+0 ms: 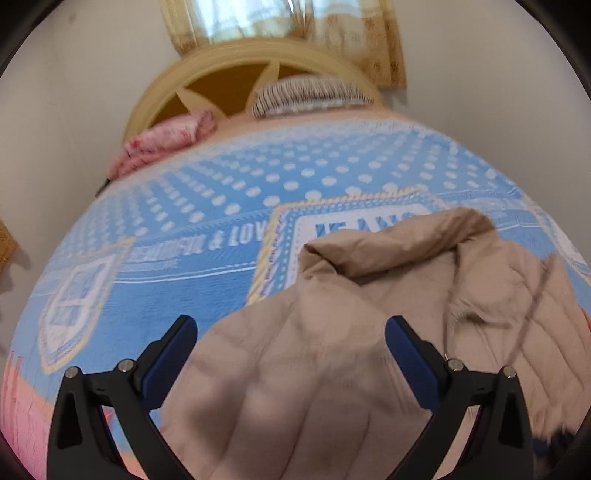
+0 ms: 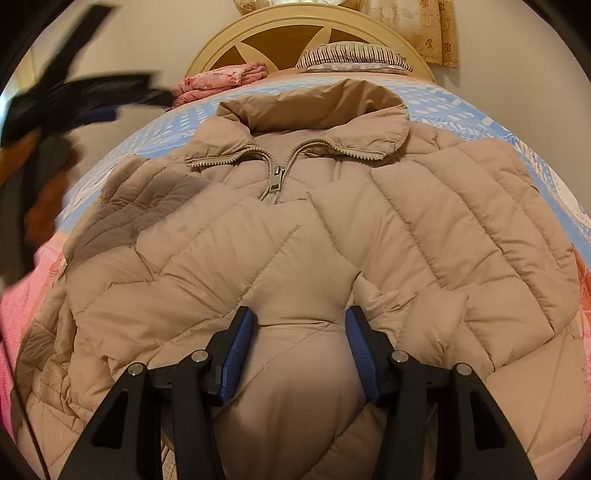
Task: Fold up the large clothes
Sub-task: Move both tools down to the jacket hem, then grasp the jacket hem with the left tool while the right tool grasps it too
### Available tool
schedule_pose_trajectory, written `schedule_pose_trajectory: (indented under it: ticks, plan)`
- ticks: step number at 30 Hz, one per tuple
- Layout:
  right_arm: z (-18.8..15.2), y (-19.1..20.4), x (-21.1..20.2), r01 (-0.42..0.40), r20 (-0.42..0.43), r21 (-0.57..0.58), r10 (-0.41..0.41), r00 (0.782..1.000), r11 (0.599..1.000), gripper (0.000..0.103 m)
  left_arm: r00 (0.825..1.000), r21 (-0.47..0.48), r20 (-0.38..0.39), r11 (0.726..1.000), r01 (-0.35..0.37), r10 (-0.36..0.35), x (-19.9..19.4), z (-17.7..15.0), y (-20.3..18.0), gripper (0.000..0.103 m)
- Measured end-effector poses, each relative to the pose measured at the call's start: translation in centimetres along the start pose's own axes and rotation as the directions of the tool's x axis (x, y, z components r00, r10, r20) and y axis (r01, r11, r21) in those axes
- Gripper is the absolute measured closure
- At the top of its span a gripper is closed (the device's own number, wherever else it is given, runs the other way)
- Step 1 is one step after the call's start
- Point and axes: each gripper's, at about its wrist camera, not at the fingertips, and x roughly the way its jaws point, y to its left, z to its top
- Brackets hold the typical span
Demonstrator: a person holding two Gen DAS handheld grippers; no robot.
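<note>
- The bed (image 2: 461, 107) fills most of the room from here, covered in a blue bedspread (image 1: 207, 280) with white dots and printed lettering, which turns pink along the near edge.
- A cream headboard (image 2: 295, 26) with brown inset panels stands at the far end, under patterned curtains (image 2: 428, 33).
- The beige quilted jacket (image 2: 424, 221) lies front-up on the bedspread. Its long axis runs from the near edge towards the headboard, with the collar (image 2: 317, 107) pointing at the headboard and the hem towards the person holding the tools.
- Both sleeves are folded in across the chest and meet over the closed front. The zipper pull (image 2: 277, 175) sits just below the open collar.
- A striped pillow (image 2: 351, 55) leans against the headboard, well apart from the jacket. A crumpled pink cloth (image 2: 221, 79) lies to its left.
- The right gripper (image 2: 300, 354) is low over the middle of the jacket, pointing along its long axis towards the collar. Its jaws stand about half apart, with a puffed ridge of sleeve fabric bulging up between the blue pads (image 2: 238, 354). The padding touches both pads, though I cannot tell whether they really pinch it.
- The left gripper (image 1: 291, 354) is spread wide and holds nothing. The jacket's left shoulder lies blurred beneath and beyond it, clear of its fingers. From the right wrist view it shows only as a dark smear at the left, raised above the bed.
</note>
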Motion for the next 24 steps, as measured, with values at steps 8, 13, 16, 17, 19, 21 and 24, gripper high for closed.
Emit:
schedule_pose_trajectory:
  ticks: [8, 13, 16, 17, 19, 21, 24]
  plan:
    - [1.4, -1.1, -0.9, -0.129, -0.077, -0.047, 0.125, 0.989, 0.991, 0.048, 0.992, 0.038, -0.121, 0.998, 0.05, -0.045, 8.6, 0.7, -2.7, 0.07]
    - [8.2, -4.8, -3.9, -0.13, 0.031, -0.051, 0.131, 0.991, 0.99, 0.046, 0.993, 0.07, -0.087, 0.993, 0.091, -0.085, 7.7, 0.8, -2.9, 0.092]
    - [13.8, -6.7, -2.4, -0.027, 0.066, -0.101, 0.034, 0.997, 0.995, 0.043, 0.993, 0.085, -0.08, 0.992, 0.098, -0.092, 7.5, 1.0, -2.7, 0.087]
    - [15.3, -7.1, -1.3, -0.007, 0.052, -0.125, 0.013, 0.999, 0.992, 0.038, 0.995, 0.088, -0.066, 0.993, 0.083, -0.078, 7.4, 1.2, -2.6, 0.084]
    - [17.9, -7.8, 1.3, 0.061, 0.036, -0.17, -0.056, 0.998, 0.984, 0.037, 0.996, 0.086, -0.053, 0.994, 0.071, -0.067, 7.3, 1.6, -2.1, 0.069]
    - [19.9, -8.3, 4.4, 0.1, -0.002, -0.239, -0.104, 0.995, 0.966, 0.037, 0.998, 0.094, -0.035, 0.994, 0.059, -0.056, 7.2, 1.9, -2.1, 0.042]
    - [21.5, -8.7, 7.7, 0.112, -0.035, -0.289, -0.127, 0.991, 0.951, 0.037, 0.999, 0.116, -0.005, 0.992, 0.054, -0.054, 7.3, 2.3, -2.1, 0.025]
